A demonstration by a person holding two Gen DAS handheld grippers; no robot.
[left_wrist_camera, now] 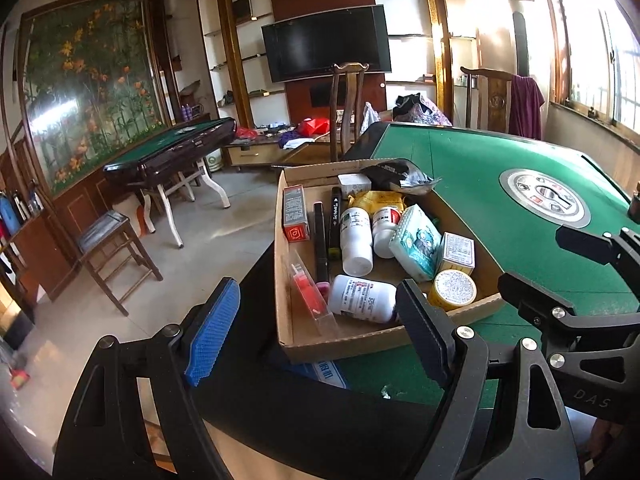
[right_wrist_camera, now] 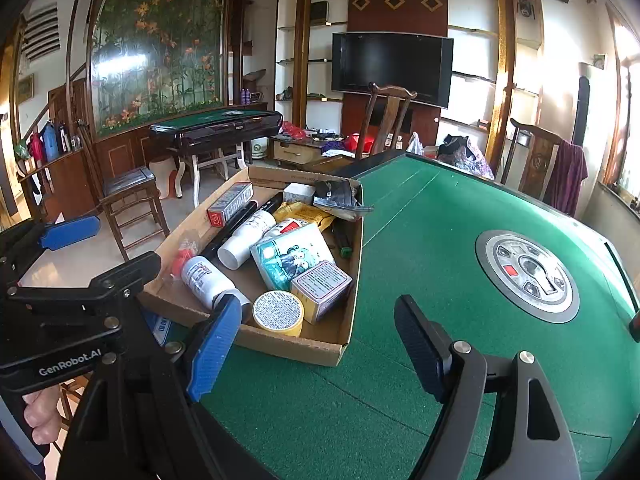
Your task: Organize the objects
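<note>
1. The cardboard box (left_wrist_camera: 286,312), a shallow open tray, sits on the green bench (left_wrist_camera: 472,168) just ahead of both tongs, between them. It is probably light but floppy when loaded; I would take it by a side wall rather than a corner.

2. The tissue pack (right_wrist_camera: 288,258) lies in the middle of the box, ahead of the right tongs (right_wrist_camera: 316,344). It looks soft and squashy, so a hold across its short width should do.

3. The white bottle (left_wrist_camera: 362,298) lies on its side at the near edge, just beyond the left tongs (left_wrist_camera: 316,330). Smooth, round plastic is likely to roll or slip; grip across the body, not the cap.

4. The small carton (right_wrist_camera: 322,288) and the yellow tin (right_wrist_camera: 278,312) sit at the near right corner of the box, touching each other. Both seem light and stiff; the tin's round side may slide, so flat faces are safer.

5. The red case (left_wrist_camera: 310,294) near the box's left wall looks like thin, brittle plastic; hold it gently.

6. Both tongs stand wide apart, holding and touching nothing.
</note>
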